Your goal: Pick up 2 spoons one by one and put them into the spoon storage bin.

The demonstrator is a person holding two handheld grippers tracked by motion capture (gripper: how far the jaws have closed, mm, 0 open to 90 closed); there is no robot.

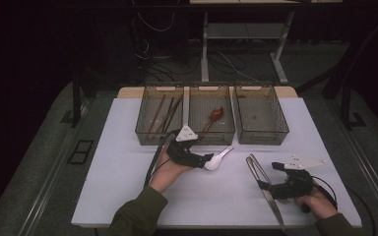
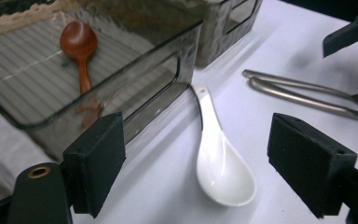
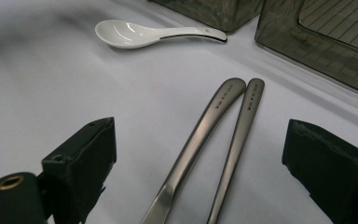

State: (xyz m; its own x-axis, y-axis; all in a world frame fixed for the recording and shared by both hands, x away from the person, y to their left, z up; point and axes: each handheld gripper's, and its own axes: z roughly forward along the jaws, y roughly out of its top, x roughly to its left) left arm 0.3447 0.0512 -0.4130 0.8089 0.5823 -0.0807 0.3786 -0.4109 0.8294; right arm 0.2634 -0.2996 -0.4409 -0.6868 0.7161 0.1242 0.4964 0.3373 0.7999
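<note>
A white ceramic spoon (image 1: 220,158) (image 2: 221,163) lies on the white table just in front of the middle bin, bowl toward me. My left gripper (image 1: 205,160) (image 2: 200,161) is open, its black pads on either side of the spoon's bowl without touching it. Two metal utensils (image 1: 260,176) (image 3: 207,128) lie side by side on the table at the right. My right gripper (image 1: 268,176) (image 3: 200,172) is open too, straddling their handles with clear gaps on both sides. The white spoon (image 3: 135,33) also lies farther off in the right gripper view.
Three smoky see-through bins stand in a row at the back of the white table (image 1: 128,196). The left bin (image 1: 142,132) holds chopsticks, the middle bin (image 1: 193,98) (image 2: 168,60) a red-brown wooden spoon (image 1: 215,116) (image 2: 78,44), and the right bin (image 1: 280,130) looks bare.
</note>
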